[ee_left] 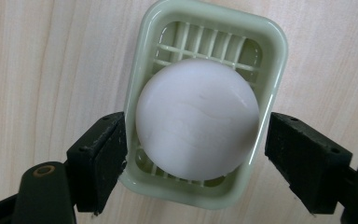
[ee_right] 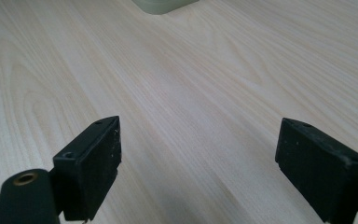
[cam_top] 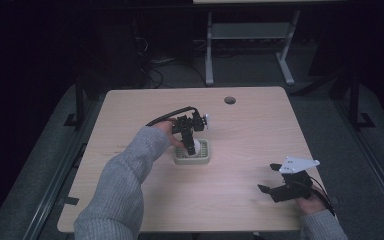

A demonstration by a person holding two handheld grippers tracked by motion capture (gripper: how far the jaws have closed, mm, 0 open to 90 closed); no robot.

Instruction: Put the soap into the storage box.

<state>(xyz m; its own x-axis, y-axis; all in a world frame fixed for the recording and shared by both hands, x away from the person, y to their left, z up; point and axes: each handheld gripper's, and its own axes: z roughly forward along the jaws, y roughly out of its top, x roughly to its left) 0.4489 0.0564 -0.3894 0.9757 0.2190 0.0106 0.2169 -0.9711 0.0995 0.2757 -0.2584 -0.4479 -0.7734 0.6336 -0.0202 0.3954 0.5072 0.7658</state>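
At the centre of the high view, the left gripper (cam_top: pixel 192 145) points down over a pale green dish (cam_top: pixel 203 159) on the table (cam_top: pixel 260 125), its jaws spread to either side of the dish. The left gripper view shows a white round soap (ee_left: pixel 196 118) lying on the dish's slatted floor (the left jaw seems to touch the rim; the right stands just clear). At the lower right, the right gripper (cam_top: pixel 267 182) sits low over bare wood, jaws wide apart and holding nothing.

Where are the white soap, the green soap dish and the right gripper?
white soap (ee_left: pixel 196 119), left gripper view, middle of its rounded top
green soap dish (ee_left: pixel 278 49), left gripper view, its outer rim
right gripper (ee_right: pixel 198 170), right gripper view, midway between its open jaws
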